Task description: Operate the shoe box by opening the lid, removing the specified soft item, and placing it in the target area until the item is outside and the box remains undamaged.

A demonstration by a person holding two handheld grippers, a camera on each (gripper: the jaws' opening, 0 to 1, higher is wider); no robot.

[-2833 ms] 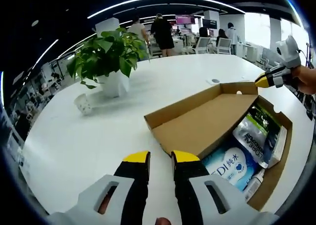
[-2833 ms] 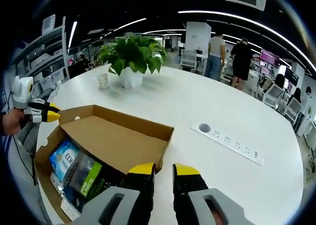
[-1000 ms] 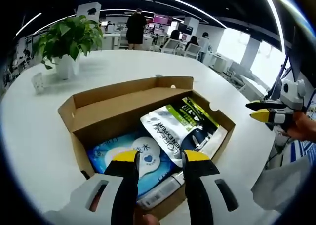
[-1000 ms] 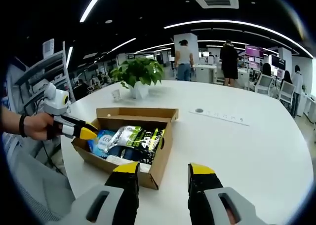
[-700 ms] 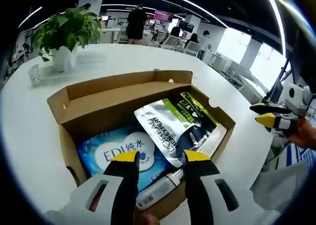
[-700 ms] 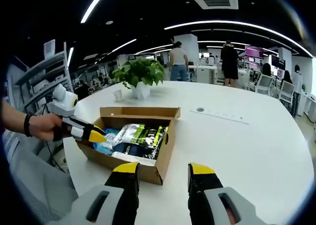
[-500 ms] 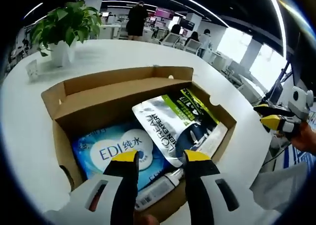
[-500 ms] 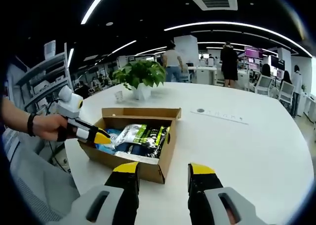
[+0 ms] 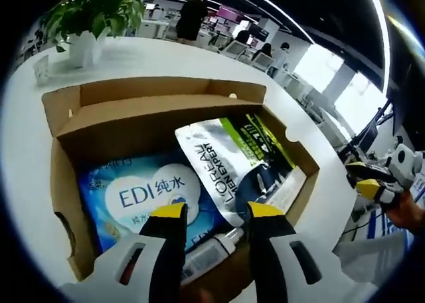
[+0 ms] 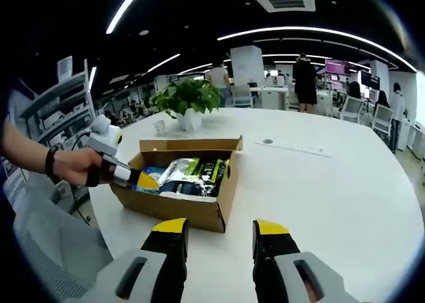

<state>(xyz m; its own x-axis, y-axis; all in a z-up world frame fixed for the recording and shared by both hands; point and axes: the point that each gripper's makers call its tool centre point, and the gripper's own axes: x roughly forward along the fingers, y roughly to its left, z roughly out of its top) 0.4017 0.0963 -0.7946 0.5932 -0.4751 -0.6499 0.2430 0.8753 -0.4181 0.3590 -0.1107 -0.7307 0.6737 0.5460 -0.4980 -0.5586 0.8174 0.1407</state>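
Shoe box (image 9: 99, 127) — brown cardboard, lid open, packets inside

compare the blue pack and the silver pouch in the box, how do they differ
The blue pack is blue with a white oval reading EDI; the silver pouch is silver, green and dark, with L'OREAL lettering. The blue pack lies flat on the box floor at the left gripper's side; the silver pouch rests at a slant, its edge overlapping the blue pack. Both are soft, glossy packets inside the open box.
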